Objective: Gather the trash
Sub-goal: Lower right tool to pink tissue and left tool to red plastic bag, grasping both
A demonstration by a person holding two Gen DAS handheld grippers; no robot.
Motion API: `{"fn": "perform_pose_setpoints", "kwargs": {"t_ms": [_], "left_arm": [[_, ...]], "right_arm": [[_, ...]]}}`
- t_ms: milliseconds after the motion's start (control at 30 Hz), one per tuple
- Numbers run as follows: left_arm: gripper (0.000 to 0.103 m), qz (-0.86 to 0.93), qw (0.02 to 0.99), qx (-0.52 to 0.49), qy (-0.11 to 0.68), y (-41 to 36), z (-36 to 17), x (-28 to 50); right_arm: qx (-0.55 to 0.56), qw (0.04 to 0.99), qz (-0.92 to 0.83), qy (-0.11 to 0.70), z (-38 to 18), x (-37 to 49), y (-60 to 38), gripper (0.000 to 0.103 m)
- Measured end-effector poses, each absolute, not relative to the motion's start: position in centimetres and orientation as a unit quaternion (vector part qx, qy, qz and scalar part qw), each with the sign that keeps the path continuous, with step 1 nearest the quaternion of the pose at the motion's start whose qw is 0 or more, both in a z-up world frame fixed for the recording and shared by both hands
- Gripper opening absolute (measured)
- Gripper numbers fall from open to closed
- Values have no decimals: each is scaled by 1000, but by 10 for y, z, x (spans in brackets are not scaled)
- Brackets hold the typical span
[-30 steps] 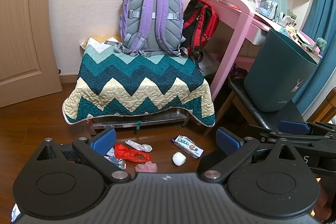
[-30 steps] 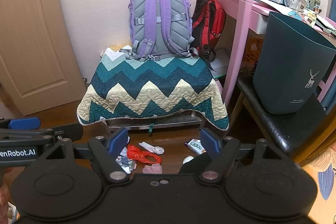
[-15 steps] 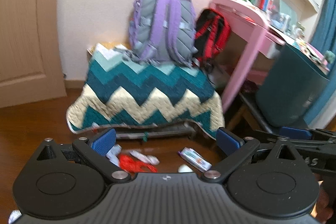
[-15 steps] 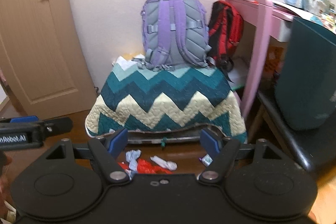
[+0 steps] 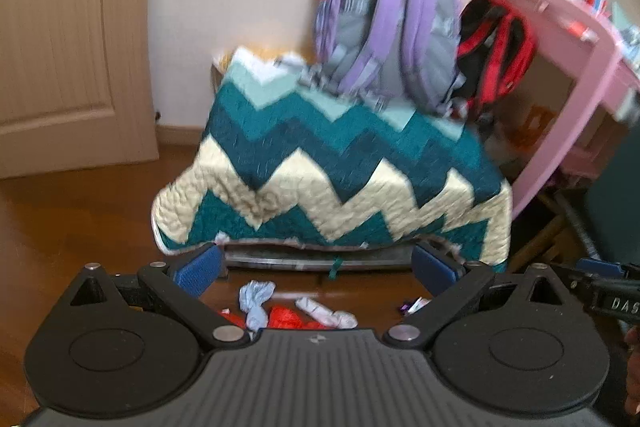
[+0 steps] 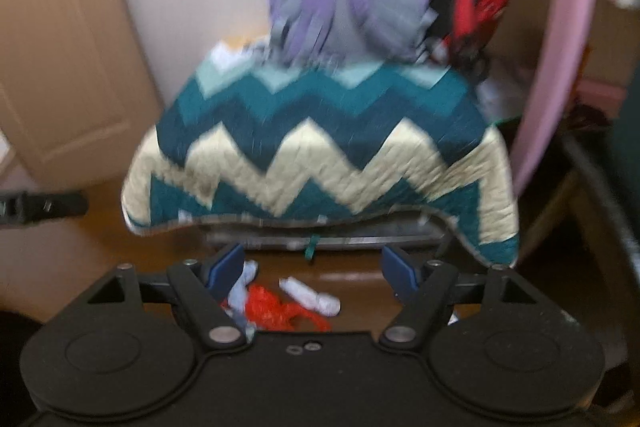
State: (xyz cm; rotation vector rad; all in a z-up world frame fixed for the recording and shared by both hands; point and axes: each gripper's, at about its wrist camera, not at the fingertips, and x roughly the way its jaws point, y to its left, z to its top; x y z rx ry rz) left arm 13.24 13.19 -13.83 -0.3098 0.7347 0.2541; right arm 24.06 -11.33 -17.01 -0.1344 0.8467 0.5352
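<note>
Trash lies on the wooden floor in front of a quilt-covered bench. In the left wrist view I see a pale blue crumpled wrapper, a red plastic bag, a white crumpled tissue and the tip of a snack packet. My left gripper is open above them, holding nothing. The right wrist view shows the red plastic bag, the white tissue and the blue wrapper between the fingers of my open right gripper. Both views are blurred.
A zigzag quilt covers the bench, with a purple backpack and a red backpack on it. A pink desk stands at the right, a wooden door at the left. The dark bin's edge shows far right.
Both grippers have moved forward and down toward the trash and the bench. The quilt looms larger, and the bin has slid almost out of view to the right. Both stay open.
</note>
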Motion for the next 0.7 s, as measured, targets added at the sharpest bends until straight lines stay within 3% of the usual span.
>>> {"fn": "perform_pose_setpoints", "kwargs": {"t_ms": [533,700], "left_arm": [[102,146,798,-222,542,170,-370,272],[102,141,768,-226,582,169,-443,305]], "right_arm": [[-172,733,305,583,-384,291,-29,75],[-224,691,329,604,-441,279,-12,75]]}}
